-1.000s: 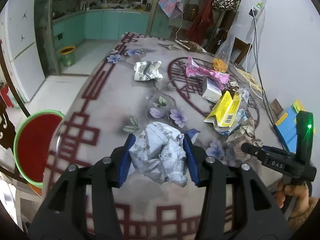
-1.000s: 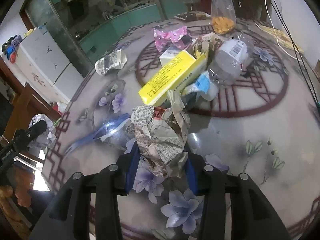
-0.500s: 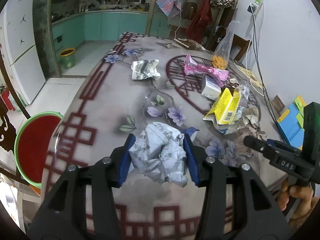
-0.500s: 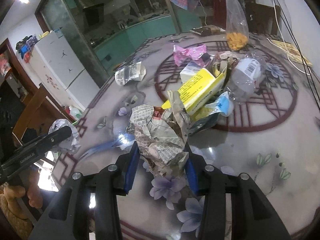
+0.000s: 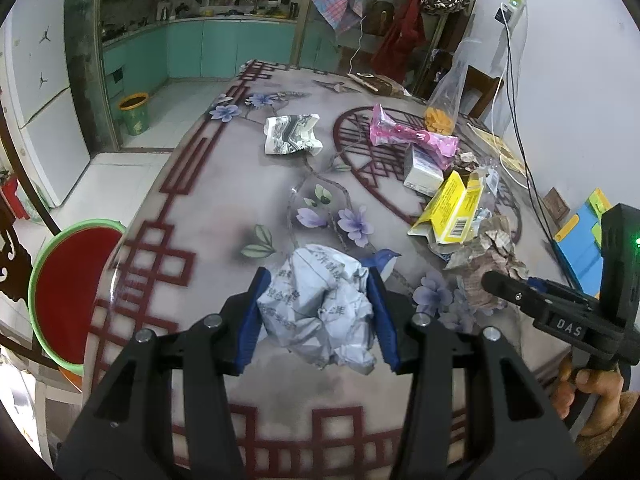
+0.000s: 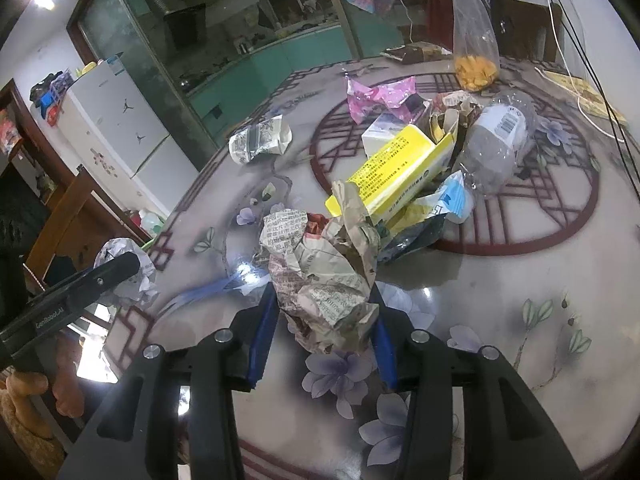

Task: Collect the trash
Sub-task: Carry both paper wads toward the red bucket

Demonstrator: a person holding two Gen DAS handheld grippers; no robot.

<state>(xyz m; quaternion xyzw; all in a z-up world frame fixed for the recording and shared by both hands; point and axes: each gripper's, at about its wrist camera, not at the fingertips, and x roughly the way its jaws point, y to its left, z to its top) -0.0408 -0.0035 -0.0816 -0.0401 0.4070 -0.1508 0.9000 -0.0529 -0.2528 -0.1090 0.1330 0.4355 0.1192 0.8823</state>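
Left tool (image 5: pixel 318 312) angled down over desk (image 5: pixel 224 208), clamped on white paper wad (image 5: pixel 320 312); right tool (image 6: pixel 320 320) likewise tilted, clamped on newspaper wad (image 6: pixel 324 276).

Yellow box (image 6: pixel 400 168), floral-patterned table (image 6: pixel 520 280)

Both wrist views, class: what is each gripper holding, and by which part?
The left gripper clamps a crumpled white paper ball by its two sides. The right gripper clamps a crumpled newspaper wad by its lower sides.
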